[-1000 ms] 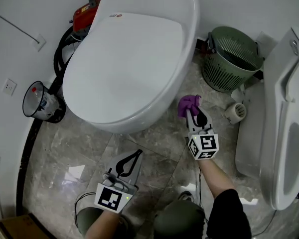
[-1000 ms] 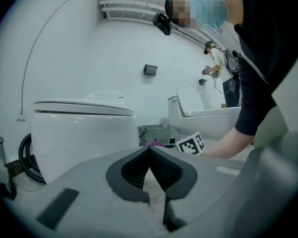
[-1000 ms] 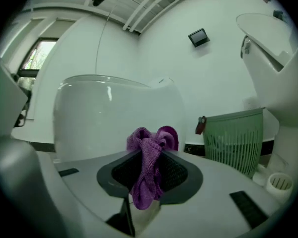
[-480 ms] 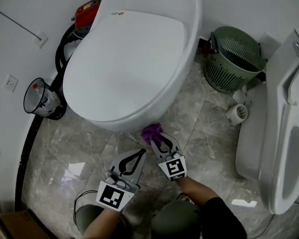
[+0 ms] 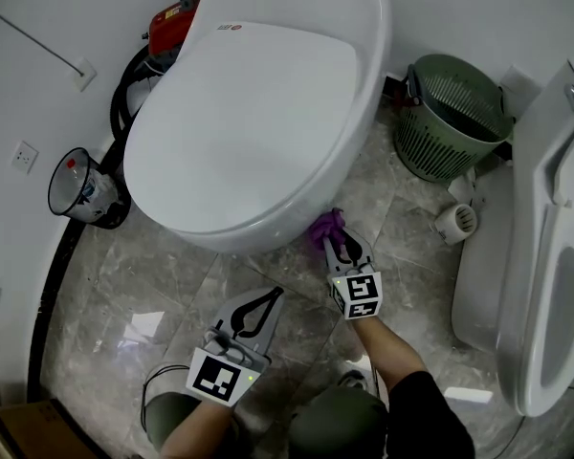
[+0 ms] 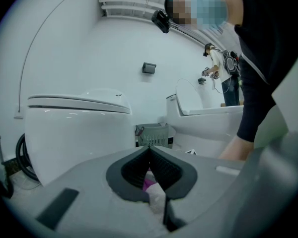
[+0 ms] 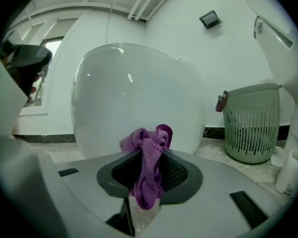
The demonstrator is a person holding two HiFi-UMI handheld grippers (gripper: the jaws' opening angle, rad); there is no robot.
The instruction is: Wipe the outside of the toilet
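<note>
Beside the toilet (image 5: 258, 113), our right hand-held gripper (image 5: 339, 244) clamps one purple cloth (image 5: 325, 225); our left hand-held gripper (image 5: 264, 301) is closed.

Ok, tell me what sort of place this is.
A bathroom, probably, though perhaps a mock-up: a white toilet with its lid shut, a second toilet beside it with the lid up, a green basket by the wall, and a stone-tiled floor.
</note>
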